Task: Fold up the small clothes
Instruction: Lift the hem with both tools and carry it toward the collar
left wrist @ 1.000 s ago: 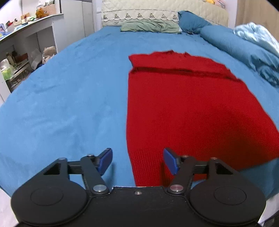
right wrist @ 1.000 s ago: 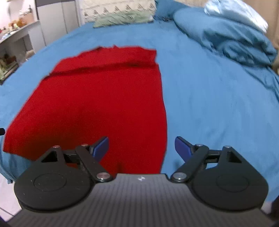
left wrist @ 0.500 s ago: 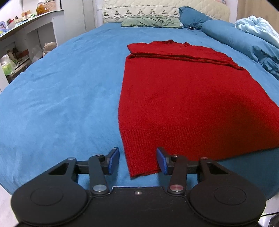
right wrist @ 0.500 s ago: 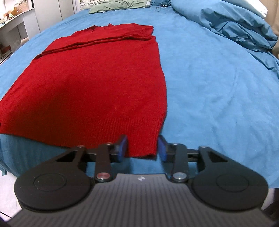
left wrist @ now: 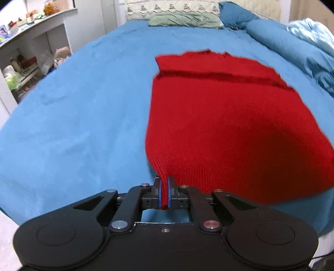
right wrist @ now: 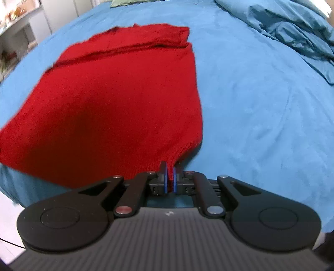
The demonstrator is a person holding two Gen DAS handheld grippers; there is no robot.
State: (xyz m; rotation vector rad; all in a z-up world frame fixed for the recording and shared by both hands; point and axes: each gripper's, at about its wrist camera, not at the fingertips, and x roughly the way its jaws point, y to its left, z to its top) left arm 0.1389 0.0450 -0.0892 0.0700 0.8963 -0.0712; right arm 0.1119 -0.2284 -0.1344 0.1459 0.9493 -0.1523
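Two hand-held grippers, one red sweater, one bed.

Left hand-held gripper [left wrist: 164, 192]: jaws have just been closing and now stand pressed together on the sweater [left wrist: 219, 125], pinching its near left hem corner. A thin strip of red knit shows between the blue pads [left wrist: 159, 192]. The corner is pulled up off the bed [left wrist: 73, 125] into a narrow peak that leads into the jaws.

Right hand-held gripper [right wrist: 170, 180]: jaws have likewise just been closing, now clamped on the sweater [right wrist: 117, 104] at its near right hem corner. Red knit sits between its blue pads [right wrist: 165, 180]; the ribbed hem rises to a point at the grip.

Sweater: one piece, lying flat on the bed's blue cover apart from the two lifted corners. Hem end is toward the near edge of the bed. At the far end of the sweater a band is folded across its width; whether that is sleeves or collar I cannot tell.

Beyond the sweater, at the head of the bed: one green pillow [left wrist: 183, 19] and one blue pillow [left wrist: 235, 13]. To the right of the sweater, a heaped blue duvet [right wrist: 292, 27]. To the left of the bed, white shelves [left wrist: 31, 58] with small clutter, too blurred to count.
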